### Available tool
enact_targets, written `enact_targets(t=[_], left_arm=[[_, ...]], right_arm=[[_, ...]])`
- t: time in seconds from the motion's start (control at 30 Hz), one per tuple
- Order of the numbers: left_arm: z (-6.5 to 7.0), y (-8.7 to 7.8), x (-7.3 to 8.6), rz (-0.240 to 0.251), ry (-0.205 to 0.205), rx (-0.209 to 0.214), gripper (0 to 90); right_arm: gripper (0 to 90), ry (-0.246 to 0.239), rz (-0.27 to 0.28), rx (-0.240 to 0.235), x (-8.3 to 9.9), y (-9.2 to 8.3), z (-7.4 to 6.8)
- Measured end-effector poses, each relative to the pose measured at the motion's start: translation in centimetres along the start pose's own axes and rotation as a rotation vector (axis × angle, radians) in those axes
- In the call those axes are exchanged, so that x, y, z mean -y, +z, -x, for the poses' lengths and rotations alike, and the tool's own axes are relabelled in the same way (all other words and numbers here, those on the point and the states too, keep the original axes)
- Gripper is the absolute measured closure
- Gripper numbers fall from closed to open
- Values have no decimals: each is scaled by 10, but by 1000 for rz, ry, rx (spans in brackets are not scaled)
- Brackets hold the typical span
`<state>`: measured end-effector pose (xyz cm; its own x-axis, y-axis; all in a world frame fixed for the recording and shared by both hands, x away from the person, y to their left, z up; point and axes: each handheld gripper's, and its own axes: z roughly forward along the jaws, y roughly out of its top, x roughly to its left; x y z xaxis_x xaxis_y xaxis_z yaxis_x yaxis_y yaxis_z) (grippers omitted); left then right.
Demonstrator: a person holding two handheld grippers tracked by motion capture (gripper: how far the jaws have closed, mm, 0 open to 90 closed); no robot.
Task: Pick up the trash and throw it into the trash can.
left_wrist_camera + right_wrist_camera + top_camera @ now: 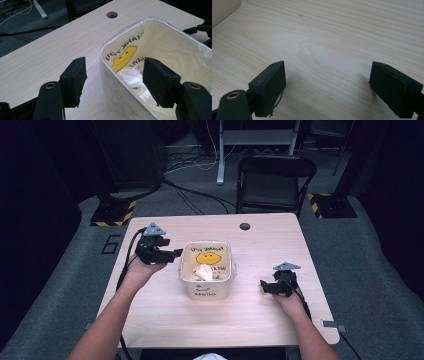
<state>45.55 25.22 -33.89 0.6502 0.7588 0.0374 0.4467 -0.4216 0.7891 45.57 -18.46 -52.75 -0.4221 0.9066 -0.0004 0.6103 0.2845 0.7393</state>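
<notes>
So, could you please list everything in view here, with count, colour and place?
bin: one, white, lined with a plastic bag printed with a yellow smiley, table centre
crumpled paper: one wad, white, inside the bin
table: one, light wood, with a cable hole at the far edge
folding chair: one, black, behind the table
left gripper: one, black, jaws open beside the bin's left rim
right gripper: one, black, jaws open, low over bare table right of the bin
</notes>
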Motion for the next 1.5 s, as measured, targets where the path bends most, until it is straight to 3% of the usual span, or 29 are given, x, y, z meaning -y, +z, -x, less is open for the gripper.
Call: enact_targets(t=[0.37, 0.67, 1.1, 1.4, 1.5], left_arm=[[-27, -20, 20, 6, -53, -54, 360], [-39, -27, 40, -4, -82, -77, 360], [-45, -15, 75, -8, -128, -91, 363], [-49, -11, 101, -24, -136, -105, 363], [-50, -9, 113, -11, -157, -109, 362]], right_arm=[[131, 1, 0, -1, 0, 0, 0], [131, 2, 0, -1, 0, 0, 0], [131, 2, 0, -1, 0, 0, 0], [131, 2, 0, -1, 0, 0, 0], [131, 2, 0, -1, 0, 0, 0]])
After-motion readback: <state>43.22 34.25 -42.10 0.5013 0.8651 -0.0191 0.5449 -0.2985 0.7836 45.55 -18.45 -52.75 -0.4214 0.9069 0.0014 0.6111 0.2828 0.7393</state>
